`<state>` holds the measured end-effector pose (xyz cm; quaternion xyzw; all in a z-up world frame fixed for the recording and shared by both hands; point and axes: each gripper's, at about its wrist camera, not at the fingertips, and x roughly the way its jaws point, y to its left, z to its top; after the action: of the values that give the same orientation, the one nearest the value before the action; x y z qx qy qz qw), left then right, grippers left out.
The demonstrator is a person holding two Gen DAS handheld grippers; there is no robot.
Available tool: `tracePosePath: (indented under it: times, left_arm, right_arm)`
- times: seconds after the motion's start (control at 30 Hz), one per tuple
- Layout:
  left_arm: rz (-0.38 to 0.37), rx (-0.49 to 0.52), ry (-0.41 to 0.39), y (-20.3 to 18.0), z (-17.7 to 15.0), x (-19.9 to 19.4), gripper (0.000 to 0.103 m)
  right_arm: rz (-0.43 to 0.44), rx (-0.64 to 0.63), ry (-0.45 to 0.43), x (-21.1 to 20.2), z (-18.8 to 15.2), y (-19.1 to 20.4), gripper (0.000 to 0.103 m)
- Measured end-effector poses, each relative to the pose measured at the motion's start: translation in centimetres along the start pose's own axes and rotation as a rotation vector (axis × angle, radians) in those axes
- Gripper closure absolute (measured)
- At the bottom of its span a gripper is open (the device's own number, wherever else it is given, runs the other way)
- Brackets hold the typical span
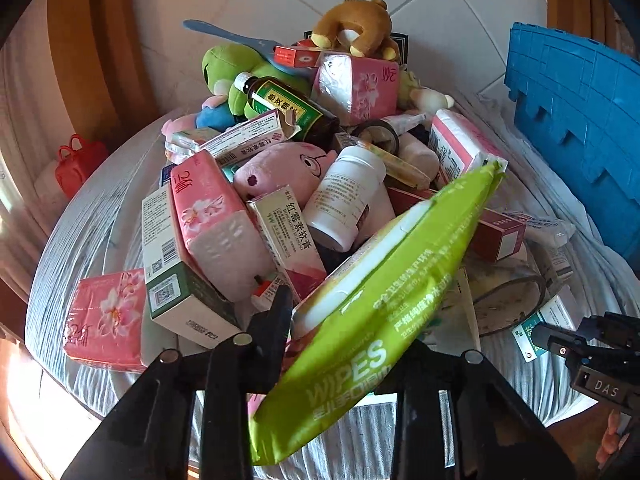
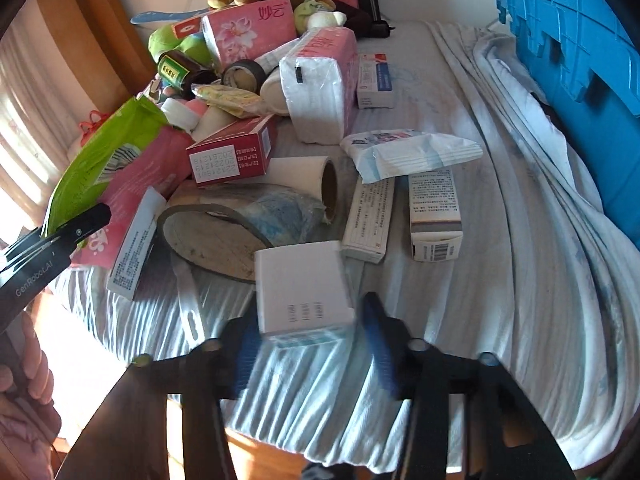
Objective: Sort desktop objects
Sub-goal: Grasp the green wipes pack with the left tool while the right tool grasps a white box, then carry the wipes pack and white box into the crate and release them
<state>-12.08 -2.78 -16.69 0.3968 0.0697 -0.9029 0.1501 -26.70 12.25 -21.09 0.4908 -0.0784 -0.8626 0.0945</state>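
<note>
A heap of boxes, bottles, tissue packs and plush toys lies on a table under a pale striped cloth (image 1: 72, 216). My left gripper (image 1: 344, 332) is shut on a green wipes pack (image 1: 384, 280) and holds it tilted above the heap; the pack also shows in the right wrist view (image 2: 100, 152). My right gripper (image 2: 308, 332) is shut on a small white box (image 2: 304, 288), lifted just above the cloth at the near edge. The right gripper also shows in the left wrist view (image 1: 560, 344).
A blue plastic crate (image 1: 576, 112) stands at the right, also in the right wrist view (image 2: 568, 52). A white bottle (image 1: 348, 196), a dark syrup bottle (image 1: 288, 108), a pink plush (image 1: 280, 168), a brown bear (image 1: 356, 28) and pink tissue packs (image 1: 216, 216) crowd the pile. A tape roll (image 2: 224, 236) and medicine boxes (image 2: 434, 216) lie near my right gripper.
</note>
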Motion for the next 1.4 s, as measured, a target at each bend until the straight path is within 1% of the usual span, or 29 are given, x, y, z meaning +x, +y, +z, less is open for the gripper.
tracePosePath:
  times: [0.1, 0.23, 0.4, 0.6, 0.73, 0.83, 0.97, 1.07, 1.13, 1.3, 1.4]
  left_arm:
    - [-0.001, -0.034, -0.031, 0.7, 0.4, -1.5, 0.084]
    - [0.006, -0.063, -0.086, 1.1, 1.2, -4.1, 0.086]
    - [0.005, -0.1, -0.171, 0.8, 2.9, -7.8, 0.086]
    - [-0.025, -0.116, -0.264, -1.0, 5.6, -12.3, 0.086]
    - [-0.066, -0.109, -0.33, -3.1, 7.4, -14.9, 0.086]
    - [-0.108, -0.092, -0.377, -5.2, 9.1, -16.5, 0.086]
    - [-0.171, -0.056, -0.427, -8.8, 11.7, -18.2, 0.086]
    - [-0.228, -0.018, -0.453, -12.1, 14.1, -19.2, 0.086]
    - [-0.263, 0.009, -0.457, -14.8, 16.0, -19.6, 0.086]
    - [-0.385, 0.072, -0.462, -22.3, 21.8, -20.9, 0.086]
    - [-0.449, 0.135, -0.427, -28.4, 25.3, -21.1, 0.086]
  right_arm:
    - [0.012, -0.015, -0.021, -0.8, 0.2, 0.4, 0.067]
    - [0.03, -0.025, -0.085, -3.4, 1.4, 1.1, 0.067]
    - [0.021, -0.055, -0.209, -8.4, 3.7, 2.1, 0.067]
    - [-0.008, -0.083, -0.375, -15.3, 6.4, 2.7, 0.067]
    - [-0.039, -0.098, -0.483, -20.1, 8.0, 2.4, 0.067]
    - [-0.081, -0.109, -0.563, -23.7, 8.9, 1.6, 0.067]
    - [-0.147, -0.085, -0.642, -28.0, 10.1, -1.0, 0.067]
    - [-0.208, -0.054, -0.671, -30.8, 11.1, -3.9, 0.067]
    - [-0.288, -0.022, -0.652, -32.4, 12.4, -6.4, 0.067]
    - [-0.343, 0.033, -0.598, -35.8, 16.2, -14.3, 0.067]
    - [-0.422, 0.017, -0.54, -36.8, 19.3, -19.0, 0.067]
